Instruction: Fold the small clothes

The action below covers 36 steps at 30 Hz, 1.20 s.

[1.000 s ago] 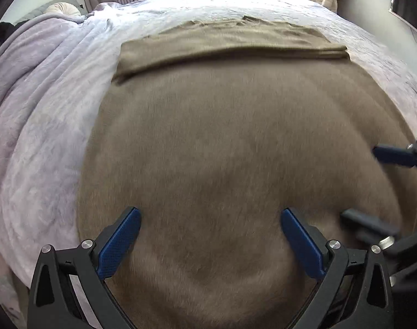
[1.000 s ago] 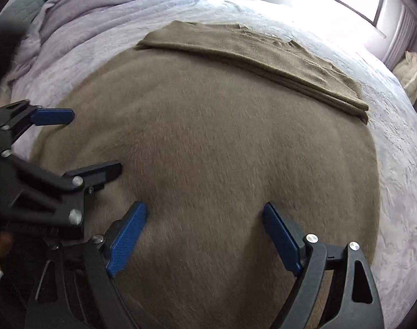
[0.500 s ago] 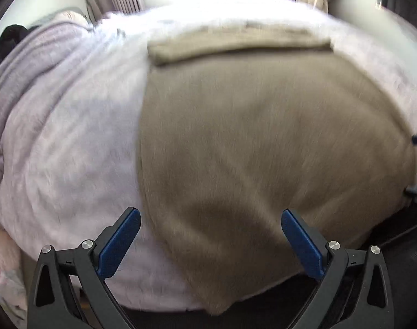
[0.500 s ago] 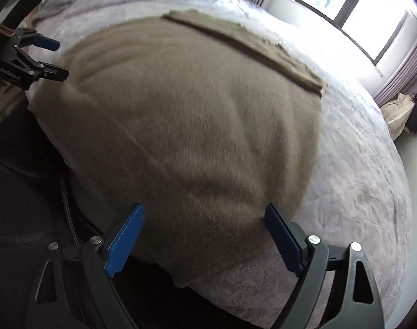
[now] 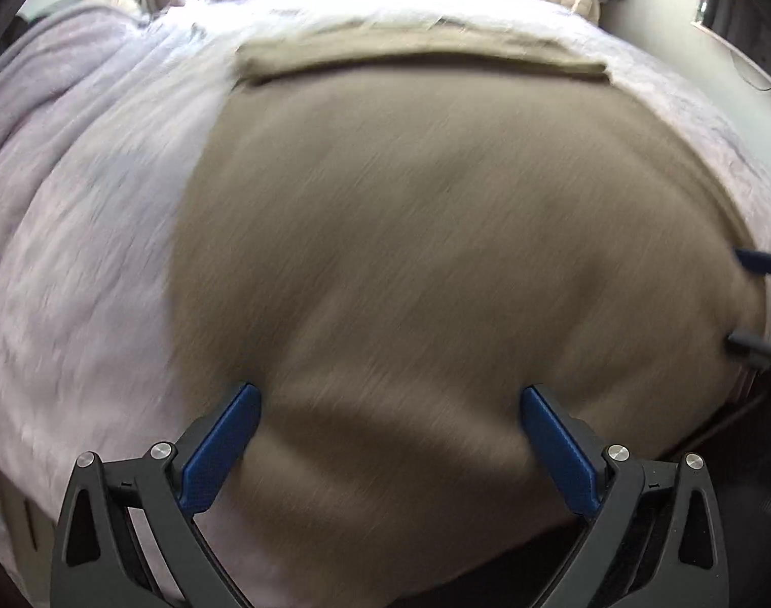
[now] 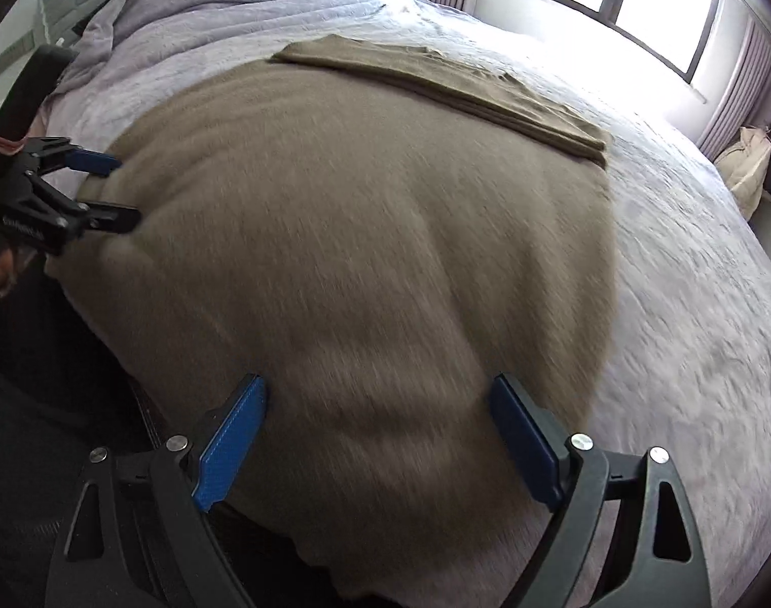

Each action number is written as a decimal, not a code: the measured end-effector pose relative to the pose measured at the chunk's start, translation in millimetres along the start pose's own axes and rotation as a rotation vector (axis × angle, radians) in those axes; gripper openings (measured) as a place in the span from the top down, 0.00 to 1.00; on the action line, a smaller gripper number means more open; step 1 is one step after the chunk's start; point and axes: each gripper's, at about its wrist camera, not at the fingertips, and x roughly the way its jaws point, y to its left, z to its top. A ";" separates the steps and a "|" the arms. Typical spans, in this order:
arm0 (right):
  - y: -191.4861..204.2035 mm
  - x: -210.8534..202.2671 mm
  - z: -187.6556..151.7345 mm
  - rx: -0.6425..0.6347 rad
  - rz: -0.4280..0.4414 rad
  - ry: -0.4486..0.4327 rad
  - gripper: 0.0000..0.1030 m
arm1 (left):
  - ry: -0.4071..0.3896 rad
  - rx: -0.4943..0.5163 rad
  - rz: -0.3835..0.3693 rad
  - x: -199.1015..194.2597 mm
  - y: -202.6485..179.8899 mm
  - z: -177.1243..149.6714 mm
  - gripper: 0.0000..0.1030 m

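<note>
The bed (image 6: 689, 304) is carrying the tan garment (image 6: 360, 253), which is lying flat with its far part already folded. I am holding my left tongs (image 5: 390, 435) and right tongs (image 6: 380, 420) wide apart, empty, over the garment's near edge. Both should be pinching its near corners evenly.

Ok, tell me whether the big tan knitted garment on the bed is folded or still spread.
Partly folded: the tan knitted garment lies mostly flat, with only its far end doubled over in a layered band.
</note>
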 end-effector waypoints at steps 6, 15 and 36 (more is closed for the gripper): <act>-9.8 -17.0 -29.0 -0.032 -0.060 0.060 0.11 | -0.003 -0.034 0.050 -24.3 33.5 -24.9 0.00; -31.5 -43.9 21.1 0.055 -0.045 -0.059 0.11 | -0.146 -0.003 0.053 -40.7 4.6 35.5 0.00; -68.6 75.8 125.5 0.313 -0.164 0.045 0.02 | -0.060 -0.105 0.109 67.8 -30.0 145.8 0.00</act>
